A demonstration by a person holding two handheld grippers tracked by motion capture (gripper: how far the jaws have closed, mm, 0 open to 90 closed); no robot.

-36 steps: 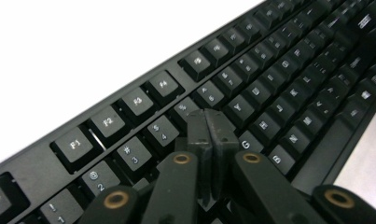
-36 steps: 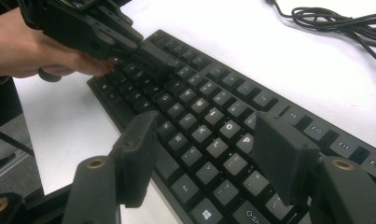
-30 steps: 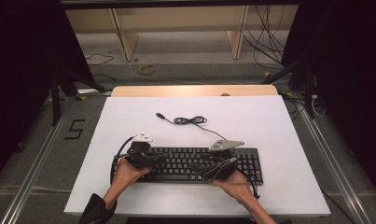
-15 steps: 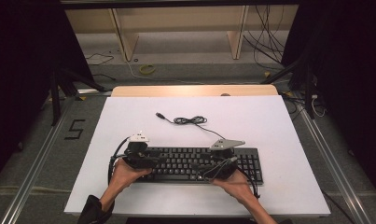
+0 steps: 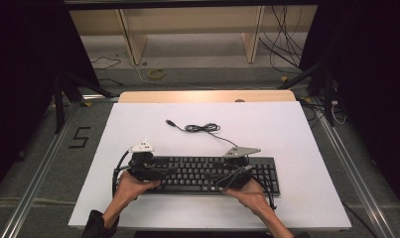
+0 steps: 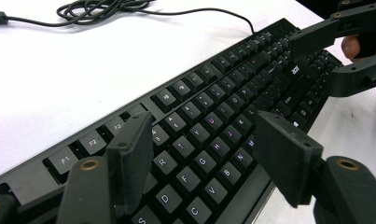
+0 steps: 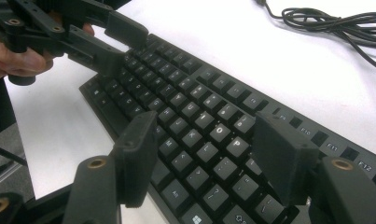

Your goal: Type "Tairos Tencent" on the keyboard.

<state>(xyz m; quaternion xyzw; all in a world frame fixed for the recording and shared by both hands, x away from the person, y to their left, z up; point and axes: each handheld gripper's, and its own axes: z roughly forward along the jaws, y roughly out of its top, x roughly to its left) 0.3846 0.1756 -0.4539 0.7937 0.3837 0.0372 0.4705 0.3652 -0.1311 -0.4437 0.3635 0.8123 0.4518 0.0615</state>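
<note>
Both tongs gape wide over the keyboard (image 5: pixel 207 173), the left (image 6: pixel 204 158) having just opened; coiled cable (image 5: pixel 200 128) behind.

Setup's pretty bare-bones. The worktop (image 5: pixel 287 129) is a plain white sheet, brightly lit from above, with a strip of light wood edge (image 5: pixel 207 95) showing along its far side. Around the worktop it's grey carpet floor (image 5: pixel 33 163), with metal rails (image 5: pixel 36 171) running along both sides of it and a "5" (image 5: pixel 79 137) taped down just left of it. Beyond the worktop there's a pale wooden shelf frame (image 5: pixel 187 25) with loose cables (image 5: pixel 282 34) hanging at its right and a yellowish ring (image 5: pixel 156 74) on the floor. Black curtains (image 5: pixel 24 64) box in both sides.
</note>
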